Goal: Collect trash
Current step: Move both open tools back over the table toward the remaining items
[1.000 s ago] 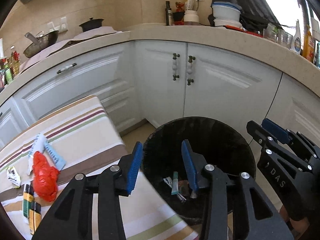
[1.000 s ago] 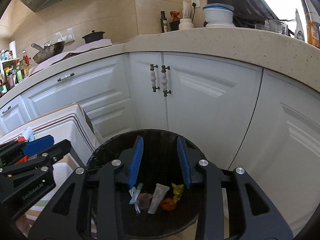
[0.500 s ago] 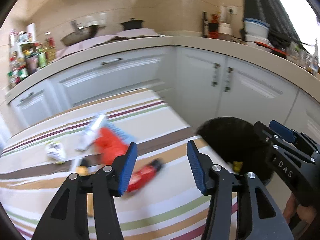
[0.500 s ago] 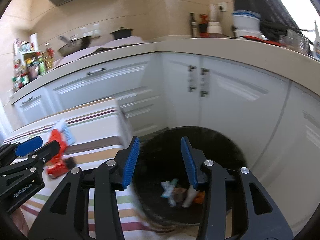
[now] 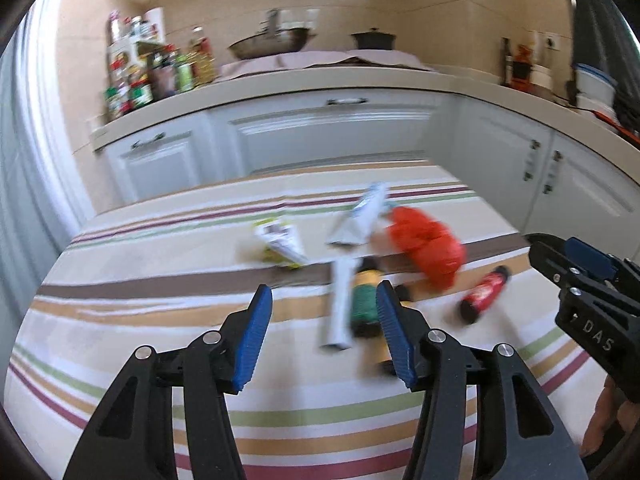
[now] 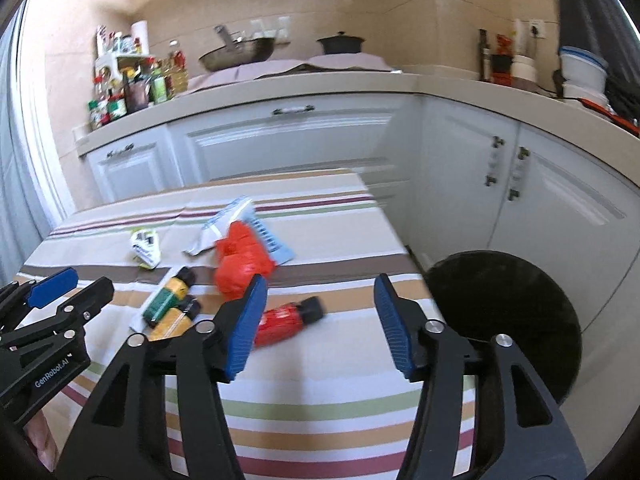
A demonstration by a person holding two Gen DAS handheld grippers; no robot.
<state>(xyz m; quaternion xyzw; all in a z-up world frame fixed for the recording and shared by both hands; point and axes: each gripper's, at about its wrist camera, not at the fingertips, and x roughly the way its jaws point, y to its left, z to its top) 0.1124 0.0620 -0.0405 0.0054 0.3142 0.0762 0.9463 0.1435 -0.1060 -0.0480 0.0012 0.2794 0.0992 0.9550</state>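
Reaching for the red tube (image 6: 289, 319) on the striped table (image 6: 320, 408)

It lies just ahead-left of my right gripper (image 6: 320, 322), long axis slanting across; jaws opening, nothing between. My left gripper (image 5: 324, 334), parted and empty, faces the green tube (image 5: 363, 304).

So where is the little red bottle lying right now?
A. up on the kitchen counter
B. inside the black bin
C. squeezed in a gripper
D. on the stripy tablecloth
D: the little red bottle lies flat on the stripy tablecloth, apart from the black bin on the floor beside the table, and neither gripper has anything between its jaws.
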